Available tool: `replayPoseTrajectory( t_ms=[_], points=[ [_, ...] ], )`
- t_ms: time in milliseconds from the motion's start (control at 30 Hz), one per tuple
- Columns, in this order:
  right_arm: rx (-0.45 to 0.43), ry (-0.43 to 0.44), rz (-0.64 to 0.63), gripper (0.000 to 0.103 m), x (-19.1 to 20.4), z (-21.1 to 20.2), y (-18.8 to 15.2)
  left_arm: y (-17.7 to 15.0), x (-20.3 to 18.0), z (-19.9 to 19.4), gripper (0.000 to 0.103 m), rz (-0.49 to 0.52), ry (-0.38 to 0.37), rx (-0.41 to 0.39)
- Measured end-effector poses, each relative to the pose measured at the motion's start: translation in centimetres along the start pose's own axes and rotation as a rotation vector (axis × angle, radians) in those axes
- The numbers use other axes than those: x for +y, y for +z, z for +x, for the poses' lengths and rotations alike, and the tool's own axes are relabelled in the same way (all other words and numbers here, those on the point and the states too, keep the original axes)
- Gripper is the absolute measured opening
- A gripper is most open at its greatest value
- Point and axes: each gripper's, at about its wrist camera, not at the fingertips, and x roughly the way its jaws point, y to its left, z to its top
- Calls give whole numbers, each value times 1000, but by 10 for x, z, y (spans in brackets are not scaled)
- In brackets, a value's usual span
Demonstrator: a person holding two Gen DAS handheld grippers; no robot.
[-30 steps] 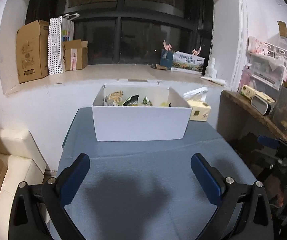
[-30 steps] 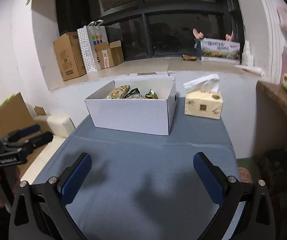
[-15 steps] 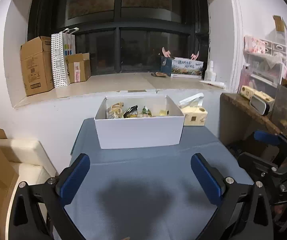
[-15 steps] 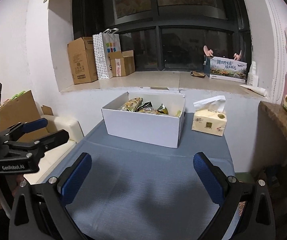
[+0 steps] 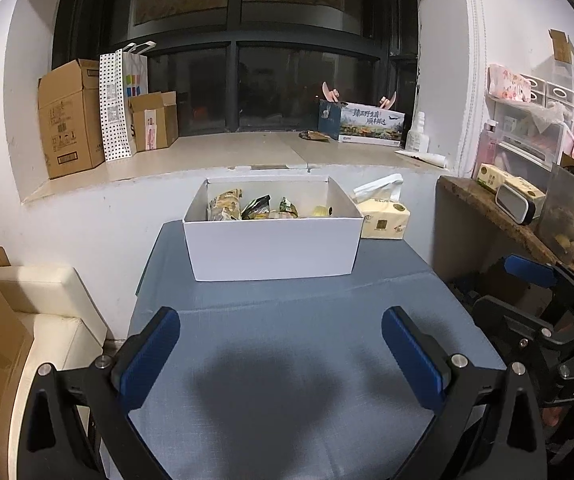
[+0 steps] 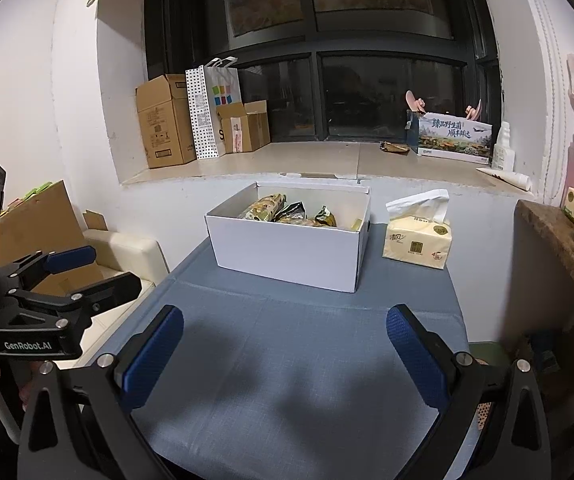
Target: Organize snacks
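A white cardboard box [image 5: 273,246] [image 6: 287,254] stands at the far end of a blue-grey table [image 5: 287,360] [image 6: 287,360]. Several snack packets [image 5: 253,208] [image 6: 287,212] lie inside it. My left gripper [image 5: 281,356] hovers open over the table's near part, well short of the box, with nothing between its blue pads. My right gripper [image 6: 285,352] is likewise open and empty, back from the box. Each gripper shows in the other's view at the side: the right one [image 5: 547,300], the left one [image 6: 55,280].
A yellow tissue pack [image 5: 383,218] [image 6: 417,236] sits right of the box. Cardboard boxes [image 5: 71,120] and a paper bag [image 5: 121,104] stand on the window sill. A cream seat [image 5: 43,320] is left of the table, a wooden shelf [image 5: 499,216] to the right.
Both grippers have drawn back and up from the box, which now looks smaller and farther. Their jaws stayed open and empty.
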Motion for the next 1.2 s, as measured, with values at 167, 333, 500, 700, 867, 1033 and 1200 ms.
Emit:
replayPoseTrajectory(
  t_ms=[167,333,500,700,867,1033,1200],
  points=[
    [1,-2,2,103,-1,-1,0,-1,0,1,103,3,-1,6],
    [2,-5,7,103,-2,-1,1,-1,1,1,103,-3,-3,9],
    [5,-8,12,103,-3,-1,1,-1,1,1,103,2,-1,12],
    [6,-9,13,103,-4,0,1,0,1,1,103,-4,-12,11],
    [13,-14,21,103,-4,0,-1,0,0,3,103,-2,-7,14],
    [13,-13,22,103,-5,-1,-1,-1,0,2,103,-4,-8,14],
    [12,-13,22,103,-5,-1,-1,-2,0,2,103,-3,-6,14]
  ],
)
